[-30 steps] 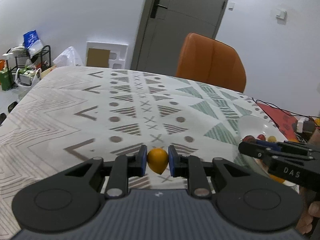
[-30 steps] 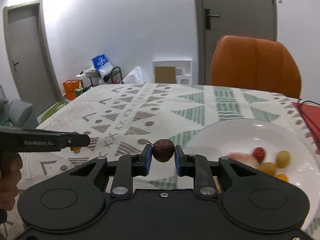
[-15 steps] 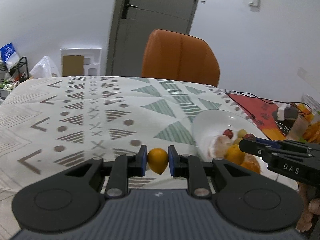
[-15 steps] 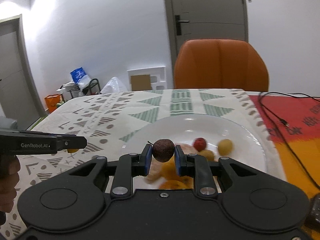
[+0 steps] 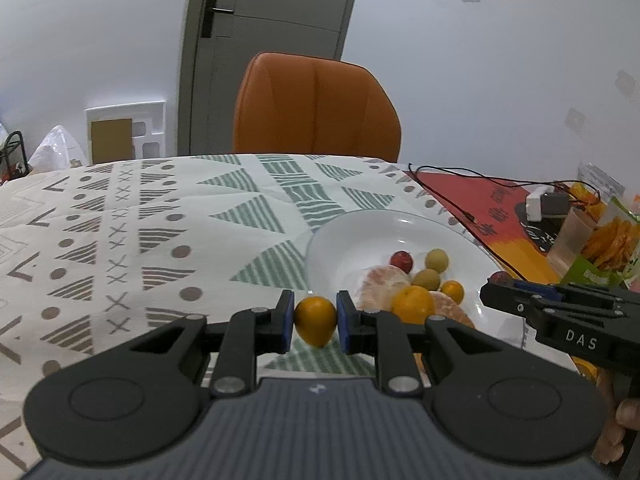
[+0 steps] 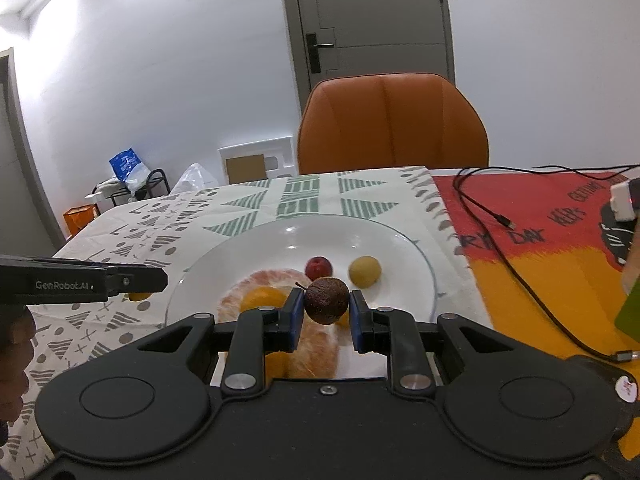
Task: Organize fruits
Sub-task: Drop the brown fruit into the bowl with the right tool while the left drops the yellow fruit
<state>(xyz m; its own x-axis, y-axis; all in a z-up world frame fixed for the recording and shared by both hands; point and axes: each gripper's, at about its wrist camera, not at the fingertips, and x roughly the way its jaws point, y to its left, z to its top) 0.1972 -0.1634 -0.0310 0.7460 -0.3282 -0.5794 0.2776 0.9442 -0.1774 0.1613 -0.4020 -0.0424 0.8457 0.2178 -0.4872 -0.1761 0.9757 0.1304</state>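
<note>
Left wrist view only: left gripper (image 5: 316, 322) clamped on a small orange fruit (image 5: 315, 319) between blue pads, held above the patterned tablecloth (image 5: 160, 240) just short of the near-left rim of the white plate (image 5: 340, 240); also a snack packet (image 5: 608, 240) at the far right, beside a small white-and-grey box (image 5: 546, 204). Seen from here side-on, right gripper (image 5: 498, 285) reaching in over the plate's right edge, a dark red fruit tip just showing at its front, with part of a hand (image 5: 616, 424) below it. Right wrist view only: right gripper (image 6: 326, 304) closed on a wrinkled dark brown fruit (image 6: 326, 300) with a short stem, hanging directly over the plate (image 6: 400, 248) and its contents, namely a peeled citrus (image 6: 272, 284), a red berry-like fruit (image 6: 319, 267) and a yellow-green round fruit (image 6: 364, 271). Left gripper (image 6: 160, 280) visible here as a flat black bar at the left, level with the plate rim, its fruit peeking out beneath as an orange sliver. Red and orange mat (image 6: 540, 240) with a black cable (image 6: 500, 220) across it to the right of the plate. Both tools held roughly level, pointing toward the orange chair (image 6: 392, 120) and grey door (image 6: 368, 20) beyond the table.
</note>
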